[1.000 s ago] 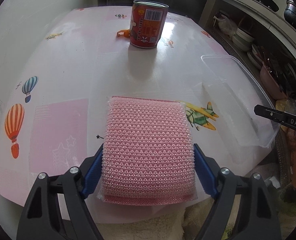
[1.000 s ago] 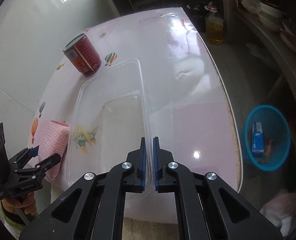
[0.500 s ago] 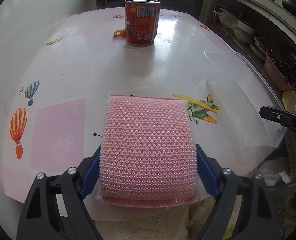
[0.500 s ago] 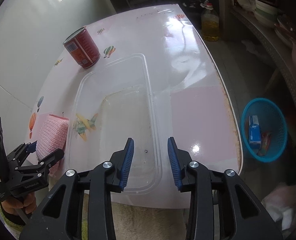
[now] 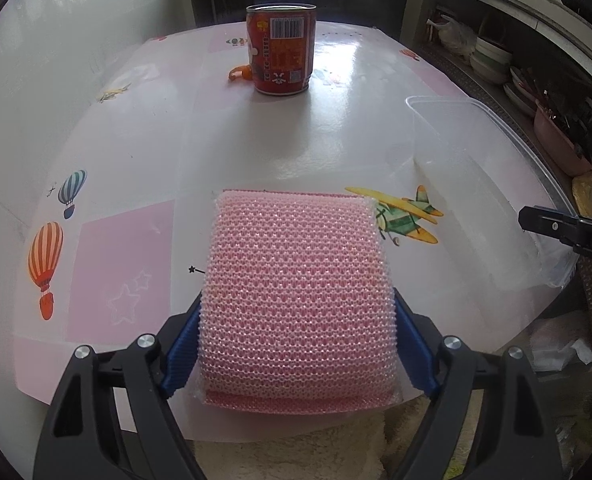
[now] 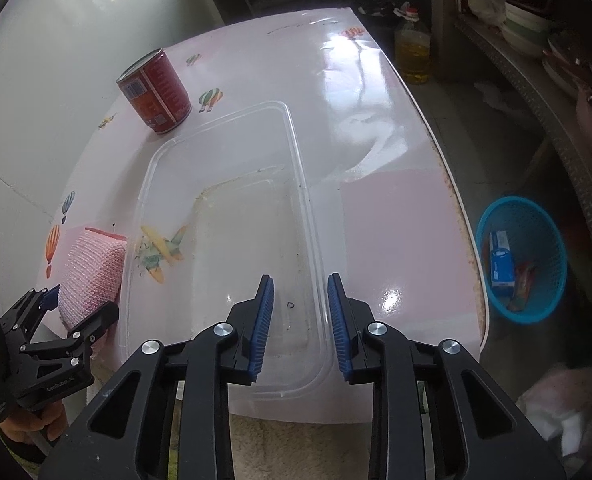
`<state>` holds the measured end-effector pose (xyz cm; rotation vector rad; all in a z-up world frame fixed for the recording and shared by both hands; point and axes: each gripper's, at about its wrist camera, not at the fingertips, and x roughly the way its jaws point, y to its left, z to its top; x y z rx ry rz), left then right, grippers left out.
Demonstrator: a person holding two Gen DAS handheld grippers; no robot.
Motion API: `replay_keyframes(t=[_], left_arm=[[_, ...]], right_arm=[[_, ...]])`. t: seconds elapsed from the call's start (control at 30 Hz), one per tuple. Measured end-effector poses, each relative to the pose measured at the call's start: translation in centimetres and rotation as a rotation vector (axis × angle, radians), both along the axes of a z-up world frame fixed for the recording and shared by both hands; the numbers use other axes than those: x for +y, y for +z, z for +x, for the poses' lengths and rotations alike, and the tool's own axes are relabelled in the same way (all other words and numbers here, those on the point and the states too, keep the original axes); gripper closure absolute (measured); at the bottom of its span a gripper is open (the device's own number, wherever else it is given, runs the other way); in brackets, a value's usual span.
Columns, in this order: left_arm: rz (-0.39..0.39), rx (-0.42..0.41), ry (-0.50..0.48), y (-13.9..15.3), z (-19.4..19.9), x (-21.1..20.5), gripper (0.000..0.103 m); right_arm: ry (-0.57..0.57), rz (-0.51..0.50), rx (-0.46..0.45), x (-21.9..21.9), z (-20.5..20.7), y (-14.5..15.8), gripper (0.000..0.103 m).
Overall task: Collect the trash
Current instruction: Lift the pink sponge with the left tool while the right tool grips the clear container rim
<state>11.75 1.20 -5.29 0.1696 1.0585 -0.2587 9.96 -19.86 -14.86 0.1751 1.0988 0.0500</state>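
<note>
My left gripper point(image 5: 296, 320) is shut on a pink mesh scrub sponge point(image 5: 296, 292) and holds it over the table's near edge; it also shows in the right wrist view point(image 6: 90, 268). A red tin can point(image 5: 280, 60) stands upright at the far side of the table, and shows in the right wrist view point(image 6: 155, 91). My right gripper point(image 6: 299, 308) is open, its blue pads either side of the right wall of a clear plastic container point(image 6: 296, 152) near its front corner. The container also shows at the right in the left wrist view point(image 5: 475, 168).
A blue waste basket point(image 6: 521, 258) with a blue box and wrappers stands on the floor right of the table. An orange scrap point(image 5: 238, 73) lies left of the can. An oil bottle point(image 6: 411, 52) stands on the floor beyond the table. Shelves with dishes point(image 5: 491, 60) run along the right.
My right gripper opened from shut and drew back a little from the container. My left gripper kept its hold on the sponge and its view of the can came nearer.
</note>
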Motion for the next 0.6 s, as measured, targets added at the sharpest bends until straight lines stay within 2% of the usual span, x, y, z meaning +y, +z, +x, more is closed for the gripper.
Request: replay_keyframes(t=[0.23,0.6], left_arm=[[0.008,-0.016,0.003,0.15,-0.17,-0.05,0.022],[0.014,-0.033,0.008,0.4,-0.22,0.06,0.022]], right_arm=[[-0.015,0.021,0.0,-0.55,0.07,0.02,0.096],[-0.032,0.053,-0.023,-0.89,-0.09,0.54,0.098]])
